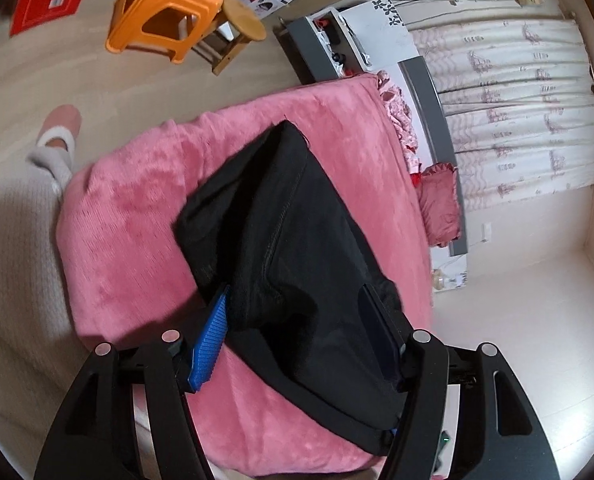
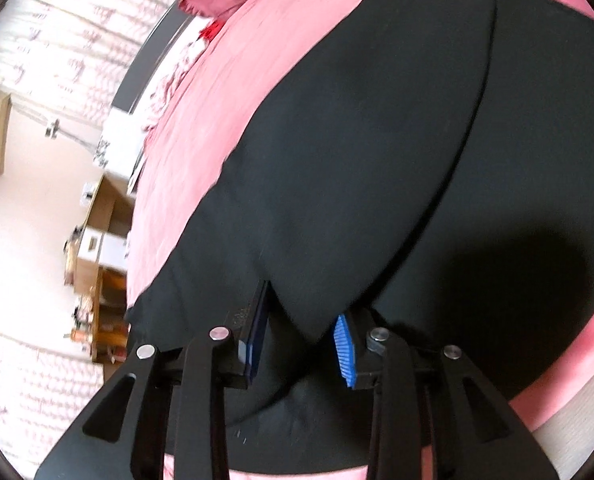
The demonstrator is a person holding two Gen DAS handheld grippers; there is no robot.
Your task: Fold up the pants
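The black pants (image 1: 297,208) lie folded on a pink blanket (image 1: 137,220) that covers the bed. My left gripper (image 1: 295,292) is open at the near end of the pants, and a bunched fold of black cloth sits loosely between its blue pads (image 1: 213,336). In the right wrist view the pants (image 2: 377,160) fill most of the picture, with one layer lapped over another along a curved edge. My right gripper (image 2: 303,302) is open too. A pointed corner of the upper layer lies between its fingers (image 2: 345,352), which do not press on it.
An orange plastic stool (image 1: 165,8) and a small wooden stool (image 1: 243,20) stand on the floor beyond the bed. A person's leg and pink slipper (image 1: 61,124) are at the left bed edge. A dark pink pillow (image 1: 441,204) lies by the grey headboard (image 1: 437,120).
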